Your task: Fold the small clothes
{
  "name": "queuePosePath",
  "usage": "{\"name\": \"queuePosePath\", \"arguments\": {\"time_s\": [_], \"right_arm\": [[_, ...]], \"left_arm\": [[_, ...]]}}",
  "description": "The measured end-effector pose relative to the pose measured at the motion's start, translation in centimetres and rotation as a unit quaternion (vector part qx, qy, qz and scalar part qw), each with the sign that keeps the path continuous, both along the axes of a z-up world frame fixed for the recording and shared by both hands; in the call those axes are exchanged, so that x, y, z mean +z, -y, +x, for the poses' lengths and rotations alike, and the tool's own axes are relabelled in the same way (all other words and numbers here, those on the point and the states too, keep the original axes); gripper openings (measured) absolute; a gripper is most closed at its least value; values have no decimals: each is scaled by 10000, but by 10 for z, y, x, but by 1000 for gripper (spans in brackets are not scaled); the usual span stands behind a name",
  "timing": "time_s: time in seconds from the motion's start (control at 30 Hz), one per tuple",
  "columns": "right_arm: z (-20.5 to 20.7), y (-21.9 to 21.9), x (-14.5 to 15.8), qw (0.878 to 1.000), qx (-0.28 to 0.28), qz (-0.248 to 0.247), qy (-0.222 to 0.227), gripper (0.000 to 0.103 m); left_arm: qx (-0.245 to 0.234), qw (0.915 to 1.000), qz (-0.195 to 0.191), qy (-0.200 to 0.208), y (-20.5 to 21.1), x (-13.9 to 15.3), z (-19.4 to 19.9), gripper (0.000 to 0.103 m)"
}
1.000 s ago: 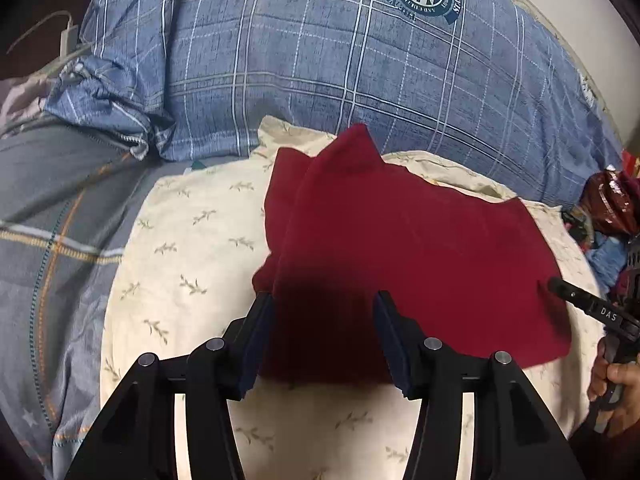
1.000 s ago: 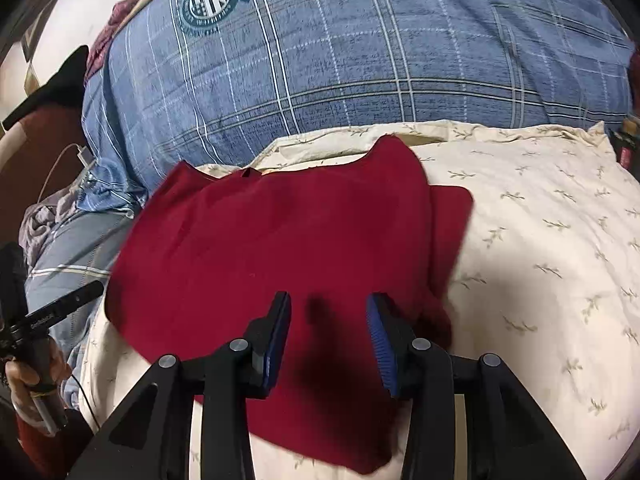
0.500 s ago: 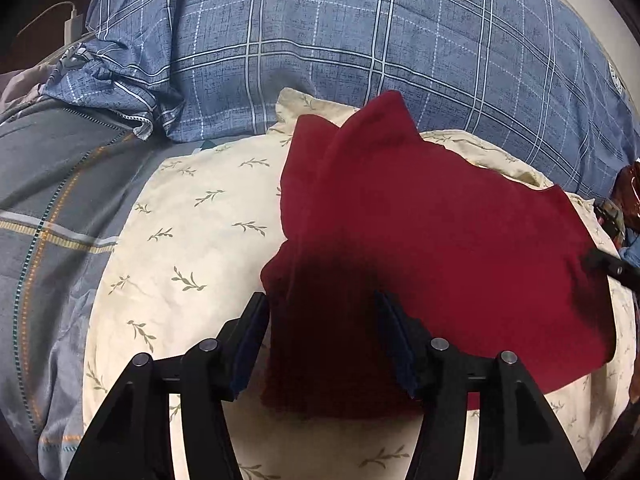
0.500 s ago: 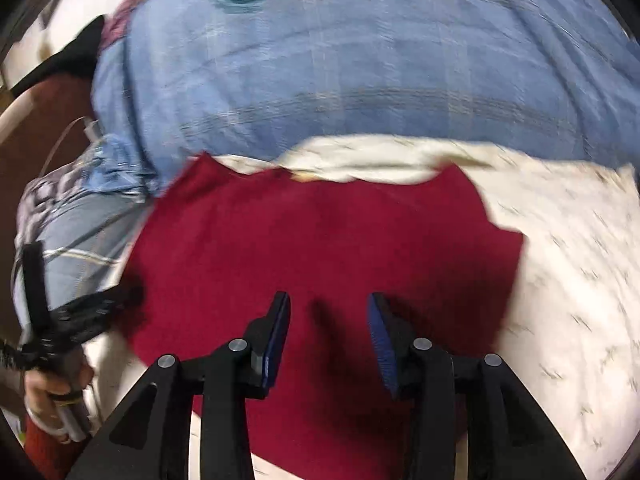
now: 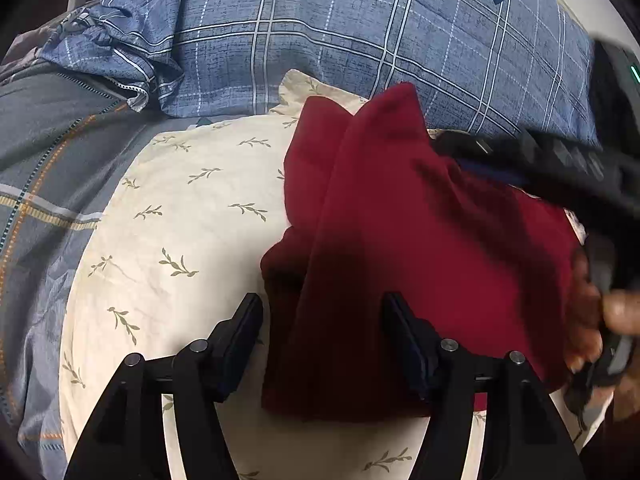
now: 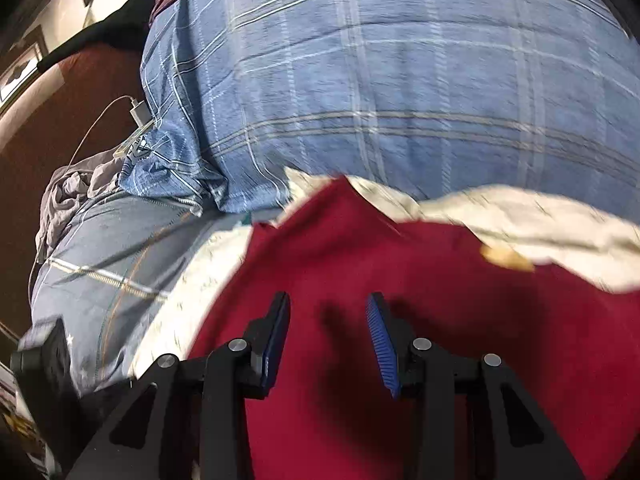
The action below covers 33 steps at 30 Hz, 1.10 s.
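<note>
Since a second ago our right tongs (image 6: 328, 340) have swung across the red garment (image 5: 400, 240), both tongs still spread and pinching nothing, and the left tongs (image 5: 320, 344) straddle its near edge on the cream pillow (image 5: 180, 220), so we judge the next fold is only beginning.

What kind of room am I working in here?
Most likely a bedroom, on a bed: the red garment lies on a cream pillow against a blue plaid pillow, with a charger beside it.

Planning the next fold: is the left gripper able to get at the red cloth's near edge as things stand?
Probably yes. The left gripper is open, jaws straddling the red cloth on the cream pillow, with nothing between them. The right gripper is off to the far side.
</note>
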State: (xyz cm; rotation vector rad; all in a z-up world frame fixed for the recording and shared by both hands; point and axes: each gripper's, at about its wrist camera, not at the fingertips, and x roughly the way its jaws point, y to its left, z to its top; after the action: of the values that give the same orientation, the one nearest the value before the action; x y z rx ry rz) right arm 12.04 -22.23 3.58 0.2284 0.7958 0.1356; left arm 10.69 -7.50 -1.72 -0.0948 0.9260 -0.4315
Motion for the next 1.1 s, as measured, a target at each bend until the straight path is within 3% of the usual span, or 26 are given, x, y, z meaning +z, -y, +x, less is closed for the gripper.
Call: {"name": "queuePosePath", "arguments": {"time_s": [0.17, 0.37, 0.5, 0.83, 0.97, 1.1], "right_arm": [[38, -18, -5, 9996, 51, -253, -62, 42], [71, -25, -34, 9988, -88, -265, -395, 42], [73, -25, -44, 9989, -102, -288, -368, 42], [64, -10, -39, 9993, -92, 280, -251, 44], [44, -5, -31, 9986, -121, 511, -58, 54], [34, 4, -28, 9986, -297, 444, 19, 54]], "left_arm": [[2, 10000, 35, 42, 2, -2, 2, 67], [-22, 10000, -6, 37, 1, -3, 5, 68], [-23, 10000, -52, -11, 0, -4, 8, 68], [-47, 10000, -48, 33, 1, -4, 5, 69], [-26, 10000, -40, 51, 1, -4, 5, 70], [-12, 10000, -28, 66, 2, -4, 4, 73]]}}
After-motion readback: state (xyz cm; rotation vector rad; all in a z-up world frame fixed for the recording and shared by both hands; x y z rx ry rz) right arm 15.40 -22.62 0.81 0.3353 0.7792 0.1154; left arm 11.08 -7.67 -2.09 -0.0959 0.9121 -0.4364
